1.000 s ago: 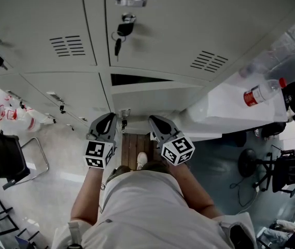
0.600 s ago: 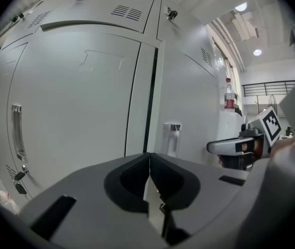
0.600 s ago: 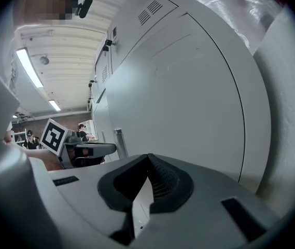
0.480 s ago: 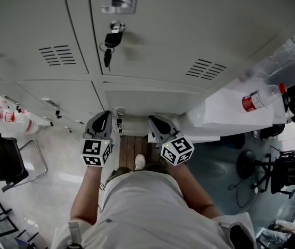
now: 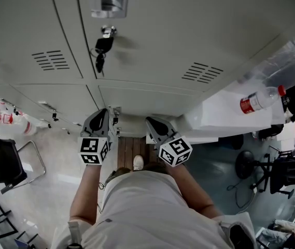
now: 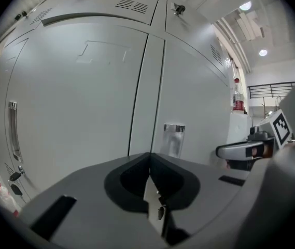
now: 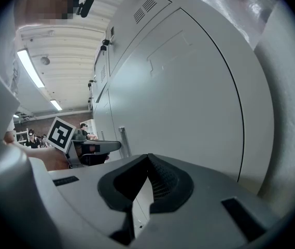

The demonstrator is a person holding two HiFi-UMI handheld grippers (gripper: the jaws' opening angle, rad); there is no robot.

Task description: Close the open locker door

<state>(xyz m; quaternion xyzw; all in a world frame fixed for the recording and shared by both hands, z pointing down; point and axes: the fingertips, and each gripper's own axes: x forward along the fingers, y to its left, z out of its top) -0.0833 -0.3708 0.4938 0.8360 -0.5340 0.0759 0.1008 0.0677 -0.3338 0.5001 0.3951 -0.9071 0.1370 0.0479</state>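
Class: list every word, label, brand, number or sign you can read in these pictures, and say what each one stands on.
No word or number can be read.
Bottle, red label: print too small to read.
Left marker cube, right marker cube: black-and-white square patterns only, no letters.
Locker doors: no print shows.

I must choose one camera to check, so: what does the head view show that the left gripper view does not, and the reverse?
Only the head view: a black chair and the person's white shoe. Only the left gripper view: ceiling lights, and the jaws of the left gripper, shut on nothing. Both: grey locker doors, the bottle with a red label and the right gripper.
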